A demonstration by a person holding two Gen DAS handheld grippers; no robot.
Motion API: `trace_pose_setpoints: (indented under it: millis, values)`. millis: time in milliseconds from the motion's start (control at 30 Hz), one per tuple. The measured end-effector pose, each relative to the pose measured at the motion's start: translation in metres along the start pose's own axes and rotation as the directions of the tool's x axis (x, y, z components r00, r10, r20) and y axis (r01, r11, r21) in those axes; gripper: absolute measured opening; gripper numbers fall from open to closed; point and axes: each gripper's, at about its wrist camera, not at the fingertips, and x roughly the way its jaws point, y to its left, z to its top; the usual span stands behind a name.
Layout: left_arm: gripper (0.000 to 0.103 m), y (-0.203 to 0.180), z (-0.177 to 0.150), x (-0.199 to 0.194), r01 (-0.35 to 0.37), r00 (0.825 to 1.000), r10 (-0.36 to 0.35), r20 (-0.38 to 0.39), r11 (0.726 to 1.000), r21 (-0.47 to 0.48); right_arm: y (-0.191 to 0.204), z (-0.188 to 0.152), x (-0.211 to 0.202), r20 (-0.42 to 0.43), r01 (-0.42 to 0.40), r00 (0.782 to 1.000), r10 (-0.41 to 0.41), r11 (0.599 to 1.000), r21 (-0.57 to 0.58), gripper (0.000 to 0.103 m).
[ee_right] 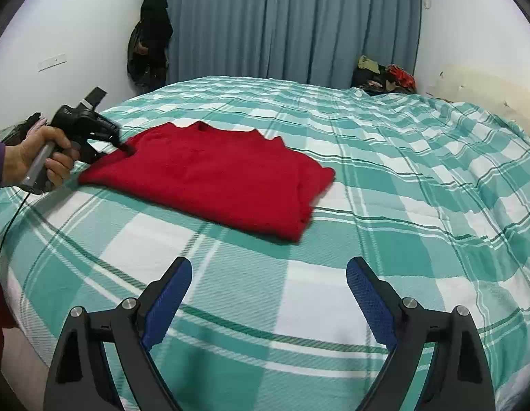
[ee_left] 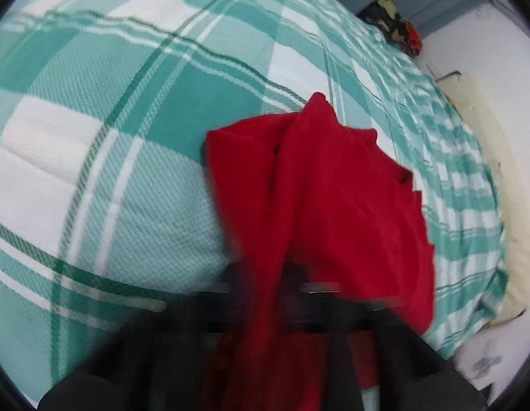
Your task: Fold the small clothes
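Left wrist view: the left claw is blurred and buried under the red garment, which drapes over both fingers above the plaid bed; it appears pinched on the cloth, with no gap to be seen. Right wrist view: the right claw is spread wide, blue pads apart, holding nothing and hovering over the bed; the garment lies flat there, well beyond its tips. At the garment's far left corner, a hand holds the left claw on the cloth.
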Motion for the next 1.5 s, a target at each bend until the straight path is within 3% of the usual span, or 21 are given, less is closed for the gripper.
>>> trace_pose_setpoints:
  millis: [133, 267, 367, 500, 533, 633, 700, 767, 800, 833, 900, 967, 1067, 1167, 1233, 1267, 1333, 1367, 1400, 1467, 1500]
  values:
    - [0.007, -0.065, 0.004, -0.035, -0.073, 0.994, 0.066, 0.081, 0.994, 0.077, -0.019, 0.009, 0.002, 0.042, 0.004, 0.999, -0.007, 0.997, 0.072, 0.091]
    - [0.007, -0.164, -0.001, -0.046, -0.028, 0.995, 0.007, 0.102, 0.978, 0.206, -0.036, 0.011, 0.002, 0.054, 0.005, 0.998, -0.013, 0.990, 0.141, 0.091]
    - [0.007, -0.237, -0.025, -0.020, 0.008, 0.997, -0.032, 0.075, 0.952, 0.305, -0.050, 0.009, 0.002, 0.041, 0.018, 0.999, -0.026, 0.981, 0.193, 0.091]
    - [0.009, -0.302, -0.076, 0.064, 0.004, 1.000, -0.003, -0.002, 0.925, 0.380, -0.071, 0.006, 0.000, 0.041, 0.052, 0.997, -0.064, 0.965, 0.256, 0.091]
    - [0.018, -0.311, -0.090, 0.091, -0.001, 0.999, 0.021, -0.047, 0.919, 0.393, -0.076, 0.005, 0.002, 0.036, 0.056, 0.997, -0.068, 0.961, 0.271, 0.091]
    - [0.022, -0.324, -0.115, 0.125, -0.038, 0.985, 0.108, -0.136, 0.899, 0.435, -0.098, -0.003, 0.009, -0.006, 0.066, 0.998, -0.069, 0.929, 0.364, 0.091]
    - [0.039, -0.323, -0.118, 0.091, 0.023, 0.994, 0.027, -0.102, 0.888, 0.460, -0.115, -0.010, 0.011, -0.025, 0.080, 0.997, -0.077, 0.898, 0.433, 0.091]
    - [0.066, -0.313, -0.109, 0.048, 0.050, 0.999, -0.041, -0.030, 0.886, 0.462, -0.131, -0.015, 0.011, -0.031, 0.078, 0.997, -0.073, 0.864, 0.497, 0.091]
    - [0.069, -0.302, -0.103, 0.022, 0.045, 0.997, -0.069, 0.036, 0.887, 0.460, -0.135, -0.016, 0.012, -0.031, 0.073, 0.997, -0.066, 0.854, 0.516, 0.091]
    - [0.070, -0.286, -0.097, -0.005, 0.016, 0.990, -0.078, 0.117, 0.890, 0.456, -0.138, -0.016, 0.013, -0.032, 0.064, 0.998, -0.056, 0.846, 0.529, 0.090]
    - [0.064, -0.262, -0.092, -0.030, -0.073, 0.976, -0.029, 0.215, 0.889, 0.451, -0.140, -0.010, 0.020, -0.022, 0.013, 1.000, -0.001, 0.836, 0.549, 0.084]
    - [0.046, -0.248, -0.095, -0.027, -0.121, 0.975, 0.016, 0.224, 0.877, 0.465, -0.136, 0.003, 0.028, -0.002, -0.071, 0.996, 0.086, 0.829, 0.555, 0.074]
    - [0.043, -0.235, -0.119, 0.004, -0.124, 0.986, 0.046, 0.159, 0.843, 0.523, -0.125, 0.045, 0.040, 0.069, -0.243, 0.967, 0.244, 0.817, 0.523, 0.073]
    - [0.043, -0.239, -0.160, 0.052, -0.184, 0.983, 0.153, 0.105, 0.724, 0.665, -0.112, 0.087, 0.044, 0.115, -0.343, 0.938, 0.326, 0.828, 0.443, 0.073]
    - [0.045, -0.240, -0.177, 0.058, -0.232, 0.972, 0.182, 0.147, 0.671, 0.704, -0.106, 0.114, 0.056, 0.153, -0.489, 0.868, 0.472, 0.767, 0.415, 0.073]
    - [0.048, -0.242, -0.183, 0.056, -0.249, 0.969, 0.178, 0.174, 0.651, 0.718, -0.102, 0.125, 0.071, 0.152, -0.589, 0.797, 0.585, 0.695, 0.413, 0.070]
    - [0.056, -0.243, -0.187, 0.047, -0.226, 0.974, 0.156, 0.164, 0.643, 0.732, -0.099, 0.129, 0.095, 0.118, -0.642, 0.736, 0.667, 0.631, 0.435, 0.067]
    - [0.060, -0.241, -0.186, 0.042, -0.203, 0.979, 0.141, 0.147, 0.648, 0.734, -0.096, 0.124, 0.122, 0.029, -0.647, 0.691, 0.722, 0.600, 0.470, 0.060]
    - [0.060, -0.239, -0.183, 0.037, -0.192, 0.981, 0.134, 0.138, 0.652, 0.734, -0.095, 0.117, 0.138, -0.053, -0.614, 0.686, 0.725, 0.617, 0.492, 0.053]
    - [0.060, -0.232, -0.177, 0.028, -0.194, 0.981, 0.138, 0.138, 0.661, 0.724, -0.101, 0.089, 0.165, -0.276, -0.453, 0.716, 0.641, 0.728, 0.514, 0.041]
    - [0.060, -0.225, -0.172, 0.023, -0.189, 0.982, 0.135, 0.133, 0.680, 0.708, -0.111, 0.075, 0.166, -0.320, -0.386, 0.745, 0.586, 0.769, 0.509, 0.041]
